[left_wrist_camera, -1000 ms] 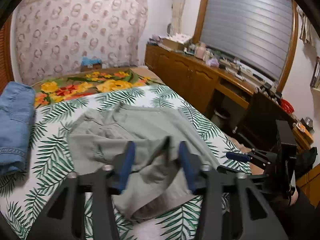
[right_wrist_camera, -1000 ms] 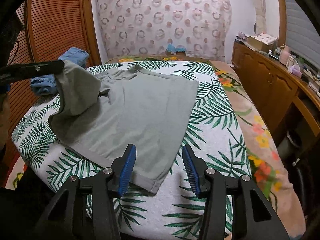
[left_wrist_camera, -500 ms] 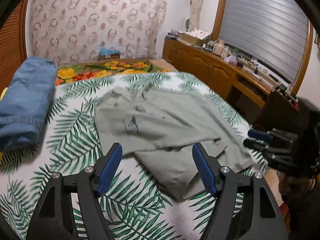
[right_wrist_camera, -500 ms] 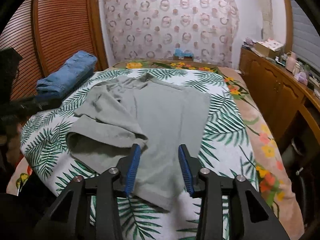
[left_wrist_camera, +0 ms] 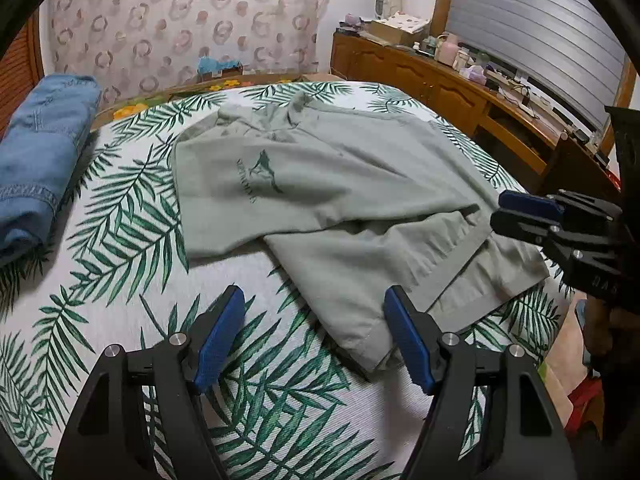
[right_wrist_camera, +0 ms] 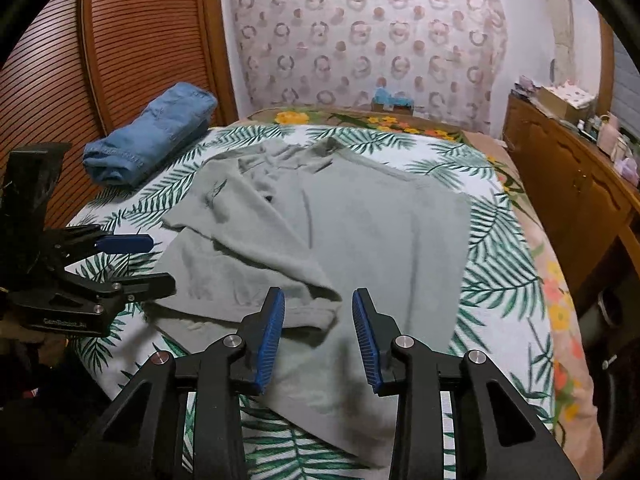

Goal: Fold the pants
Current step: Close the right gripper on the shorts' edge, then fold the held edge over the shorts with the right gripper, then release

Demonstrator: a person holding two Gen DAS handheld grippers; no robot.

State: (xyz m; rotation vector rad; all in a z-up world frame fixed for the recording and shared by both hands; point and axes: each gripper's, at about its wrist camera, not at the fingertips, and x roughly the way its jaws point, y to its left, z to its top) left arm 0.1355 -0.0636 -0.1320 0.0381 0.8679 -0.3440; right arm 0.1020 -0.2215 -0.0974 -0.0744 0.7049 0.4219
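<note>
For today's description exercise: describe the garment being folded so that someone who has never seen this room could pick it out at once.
Start at the bed with the palm-leaf cover. In its middle lie the grey-green pants, spread flat, one leg folded across the other. Unlike the rolled blue jeans beside the wooden shutter wall, they are pale, unrolled and carry a small dark printed logo.

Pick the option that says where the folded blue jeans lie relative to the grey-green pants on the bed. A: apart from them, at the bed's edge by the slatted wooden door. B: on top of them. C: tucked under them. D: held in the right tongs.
A: the folded blue jeans lie on the leaf-print bedspread beside the slatted wooden door, with bedspread showing between them and the grey-green pants.
</note>
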